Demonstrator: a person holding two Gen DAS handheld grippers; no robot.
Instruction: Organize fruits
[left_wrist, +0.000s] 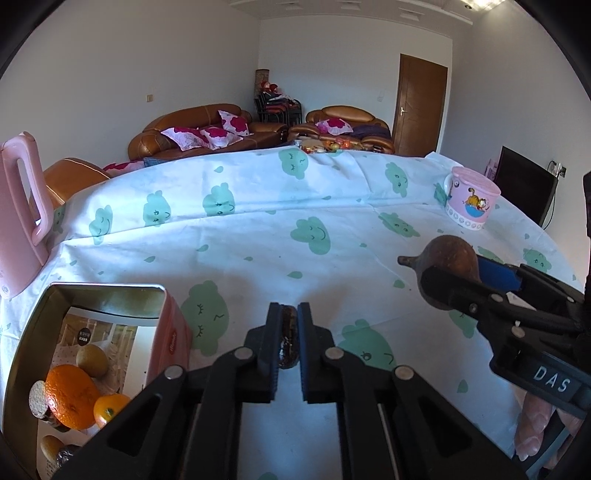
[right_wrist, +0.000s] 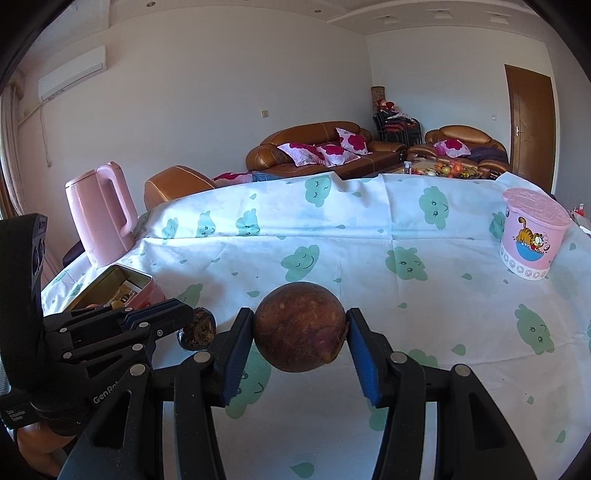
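My left gripper (left_wrist: 289, 314) is shut on a small dark wrinkled fruit (left_wrist: 288, 341), held above the tablecloth; that fruit also shows in the right wrist view (right_wrist: 197, 328). My right gripper (right_wrist: 300, 328) is shut on a round brown fruit (right_wrist: 300, 326), held above the cloth; it also shows at the right of the left wrist view (left_wrist: 452, 260). A pink open tin (left_wrist: 171, 328) stands at the left of my left gripper. It holds a large orange (left_wrist: 70, 397), a small orange (left_wrist: 110, 408), a kiwi (left_wrist: 92, 360) and other fruits.
A pink kettle (right_wrist: 101, 214) stands at the table's left edge behind the tin. A pink lidded cartoon mug (right_wrist: 532, 238) stands at the far right. The table carries a white cloth with green clouds (right_wrist: 369, 251). Sofas stand beyond it.
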